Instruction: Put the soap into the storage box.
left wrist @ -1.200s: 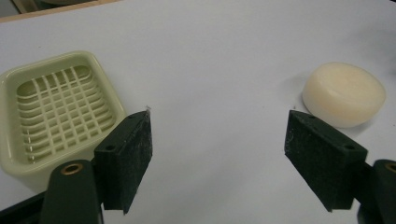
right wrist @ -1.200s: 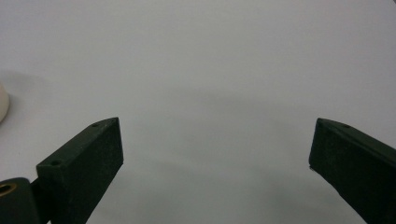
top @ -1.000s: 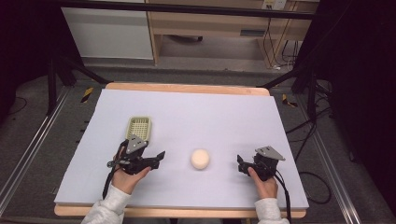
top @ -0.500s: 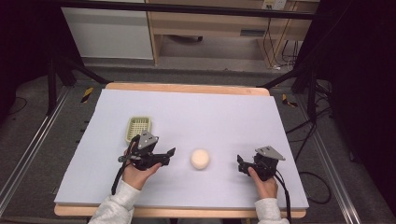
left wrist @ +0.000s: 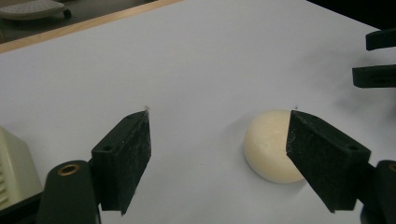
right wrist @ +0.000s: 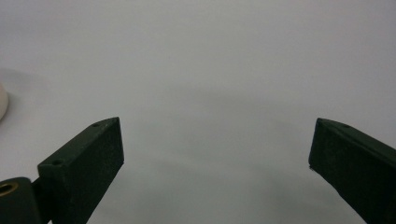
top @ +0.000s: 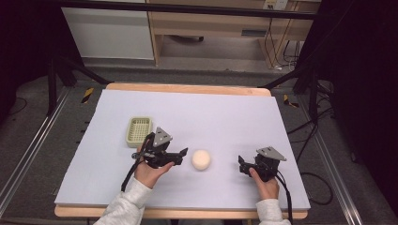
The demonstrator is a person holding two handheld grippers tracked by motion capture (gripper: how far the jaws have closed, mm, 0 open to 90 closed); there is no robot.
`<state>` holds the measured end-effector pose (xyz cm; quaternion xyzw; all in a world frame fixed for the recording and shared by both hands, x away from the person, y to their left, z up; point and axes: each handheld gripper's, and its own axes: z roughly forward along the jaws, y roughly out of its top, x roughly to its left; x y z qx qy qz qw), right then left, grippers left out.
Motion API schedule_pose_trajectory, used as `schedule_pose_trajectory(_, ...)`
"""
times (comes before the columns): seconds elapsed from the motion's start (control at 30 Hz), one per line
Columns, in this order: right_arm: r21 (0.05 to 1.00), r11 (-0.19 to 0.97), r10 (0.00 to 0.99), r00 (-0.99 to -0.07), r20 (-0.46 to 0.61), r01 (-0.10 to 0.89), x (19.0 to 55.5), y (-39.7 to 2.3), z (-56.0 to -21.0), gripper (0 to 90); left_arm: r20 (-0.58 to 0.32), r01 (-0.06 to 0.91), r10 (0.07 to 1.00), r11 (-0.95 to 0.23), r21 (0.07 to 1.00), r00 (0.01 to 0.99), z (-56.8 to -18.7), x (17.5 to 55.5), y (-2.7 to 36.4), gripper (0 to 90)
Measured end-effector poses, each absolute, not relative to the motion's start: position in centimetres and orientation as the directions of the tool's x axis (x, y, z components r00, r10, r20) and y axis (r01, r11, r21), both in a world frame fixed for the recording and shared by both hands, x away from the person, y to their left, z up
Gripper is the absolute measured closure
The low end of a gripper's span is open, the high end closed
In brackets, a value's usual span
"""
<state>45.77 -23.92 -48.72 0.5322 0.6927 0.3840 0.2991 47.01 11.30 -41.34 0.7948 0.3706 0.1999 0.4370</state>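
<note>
The left tool (top: 184, 152) is reaching with jaws that have just been opening, nothing between them, toward the round cream soap (top: 201, 160) lying just right of it at the frame's lower centre, while the right tool (top: 241, 164) is waiting open farther off.

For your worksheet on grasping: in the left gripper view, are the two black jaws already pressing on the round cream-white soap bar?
No: the round cream-white soap bar lies on the table beyond the open left gripper, untouched.
</note>
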Motion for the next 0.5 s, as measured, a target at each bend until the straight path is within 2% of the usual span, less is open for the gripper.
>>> schedule_pose_trajectory(0.5, 0.848, 0.136, 0.967, -0.254, -0.002, 0.512, 45.8, -23.9, -48.7, 3.7, -0.011, 0.426, 0.739, -0.377, 0.822, 0.674, -42.0, 47.3, 8.6, 20.4)
